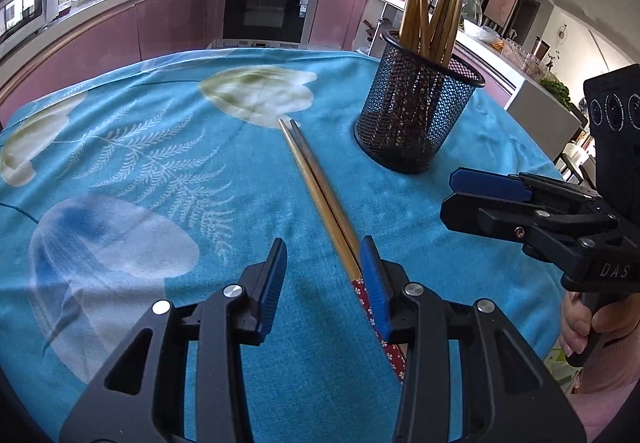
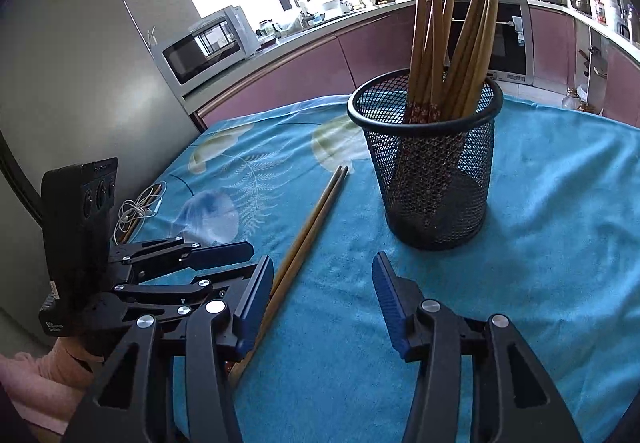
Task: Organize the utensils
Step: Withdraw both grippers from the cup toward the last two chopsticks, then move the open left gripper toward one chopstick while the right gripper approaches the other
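A pair of wooden chopsticks (image 1: 320, 187) (image 2: 312, 227) with red flowered handles lies on the blue cloth. My left gripper (image 1: 322, 259) (image 2: 236, 263) is open low over the handle end, with the pair just inside its right pad (image 1: 374, 283). My right gripper (image 2: 320, 267) (image 1: 450, 195) is also open, and the pair runs along the inside of its left pad (image 2: 254, 295). Neither gripper clamps the sticks. A black mesh cup (image 1: 416, 115) (image 2: 432, 179) stands upright behind, holding several chopsticks (image 1: 432, 15) (image 2: 452, 43).
A floral blue tablecloth (image 1: 160, 163) (image 2: 560, 223) covers the table. A white earphone cable (image 2: 136, 211) lies at its left edge beside a grey fridge (image 2: 80, 83). A hand (image 1: 580, 327) holds the right gripper's handle. Kitchen counters and an oven (image 1: 264, 11) stand beyond.
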Motion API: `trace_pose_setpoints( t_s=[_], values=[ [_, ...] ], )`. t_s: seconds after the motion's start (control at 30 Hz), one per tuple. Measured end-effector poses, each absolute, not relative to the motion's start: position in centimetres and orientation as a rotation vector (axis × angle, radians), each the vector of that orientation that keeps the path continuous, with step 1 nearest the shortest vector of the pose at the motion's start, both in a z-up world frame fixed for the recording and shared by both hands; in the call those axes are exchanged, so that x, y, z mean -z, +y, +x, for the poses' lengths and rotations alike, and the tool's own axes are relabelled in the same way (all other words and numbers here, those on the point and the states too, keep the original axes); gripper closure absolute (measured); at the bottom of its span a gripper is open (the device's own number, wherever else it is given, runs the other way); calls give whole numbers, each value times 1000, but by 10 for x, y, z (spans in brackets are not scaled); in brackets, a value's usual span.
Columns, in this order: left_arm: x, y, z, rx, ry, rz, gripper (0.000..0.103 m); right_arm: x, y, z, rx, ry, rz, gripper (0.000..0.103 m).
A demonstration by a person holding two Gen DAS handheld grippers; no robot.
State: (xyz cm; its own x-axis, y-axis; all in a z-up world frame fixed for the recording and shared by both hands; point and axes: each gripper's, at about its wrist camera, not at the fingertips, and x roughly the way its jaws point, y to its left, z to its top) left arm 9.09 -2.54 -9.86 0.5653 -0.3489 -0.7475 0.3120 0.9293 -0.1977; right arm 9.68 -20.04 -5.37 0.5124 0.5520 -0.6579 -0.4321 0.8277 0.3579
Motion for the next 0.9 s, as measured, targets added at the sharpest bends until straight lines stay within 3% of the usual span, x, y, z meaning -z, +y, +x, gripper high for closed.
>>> trace_pose_setpoints(
  t_s=[0.47,0.7,0.9],
  values=[
    [104,-32,87,360,895,6,65,62,-192,99,-595,867,138,53],
    [105,-24,83,350,892,-23,73,66,-177,104,-592,875,111,54],
    [107,-19,81,350,893,-43,75,71,-158,114,-579,892,56,62]
  ],
)
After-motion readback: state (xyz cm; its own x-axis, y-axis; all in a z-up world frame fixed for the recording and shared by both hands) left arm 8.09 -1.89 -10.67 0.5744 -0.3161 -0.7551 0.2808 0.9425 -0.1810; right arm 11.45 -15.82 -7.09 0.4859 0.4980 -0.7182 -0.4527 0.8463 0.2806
